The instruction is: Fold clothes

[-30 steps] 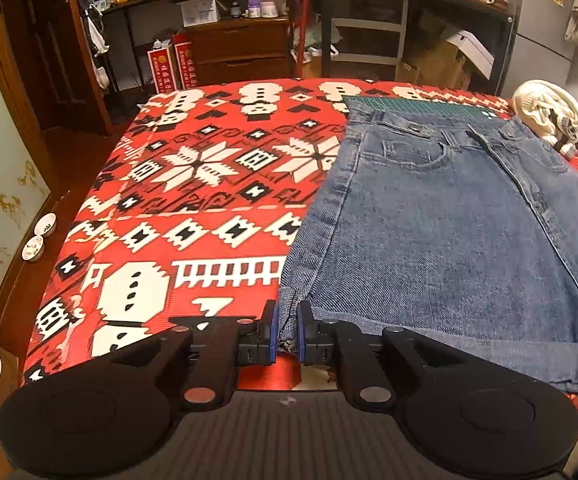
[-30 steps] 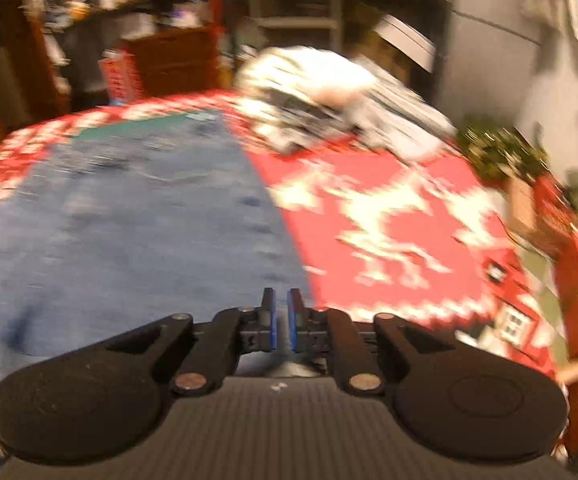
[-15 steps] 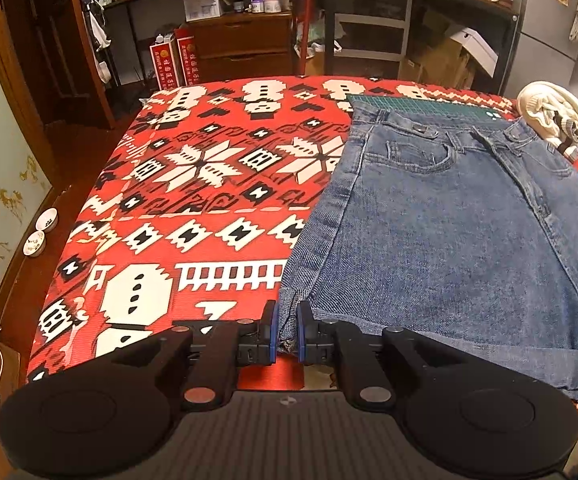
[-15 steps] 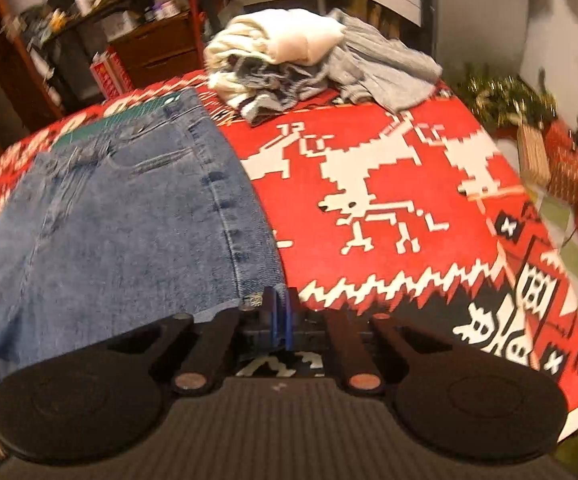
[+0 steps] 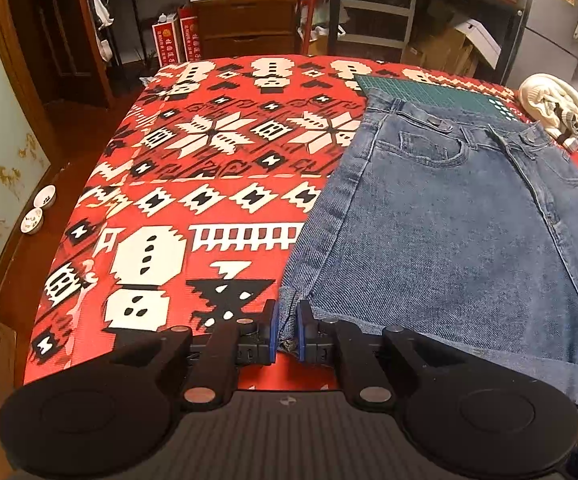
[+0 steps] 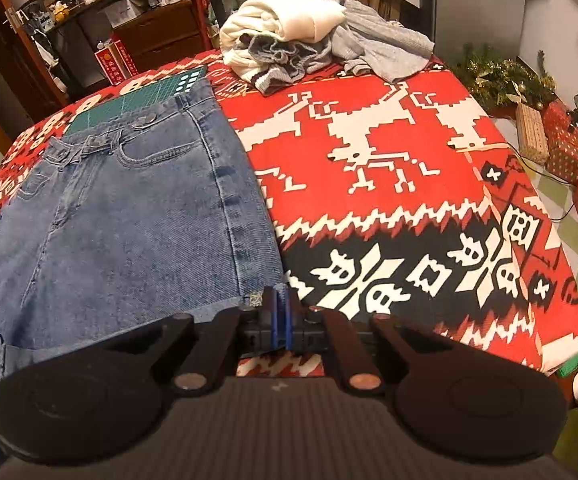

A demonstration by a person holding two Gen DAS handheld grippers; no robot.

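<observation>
Two tongs sit at the near hem of the denim shorts [image 5: 469, 216], one per corner. Shorts lie flat, front up, waistband at 12 o'clock, on the red patterned cloth [image 5: 209, 200] over the desk, w/ a green cutting mat [image 5: 429, 94] poking out under the waistband. Left tongs [image 5: 286, 334] have the hem corner betw. their blue pads, a narrow gap showing, cloth pinched. Right tongs [image 6: 280, 320] are nearly shut on the opposite corner; hem edge seems caught, tho it's tight to see. Prob. both corners are held so the hem can travel together toward 12 and keep the fold square. Left view alone shows floor bowls [image 5: 39, 210] at 9 o'clock. Right view alone shows the full clothes pile [image 6: 313, 36] at 12, plus wrapped gifts [image 6: 561, 136] at 3.
</observation>
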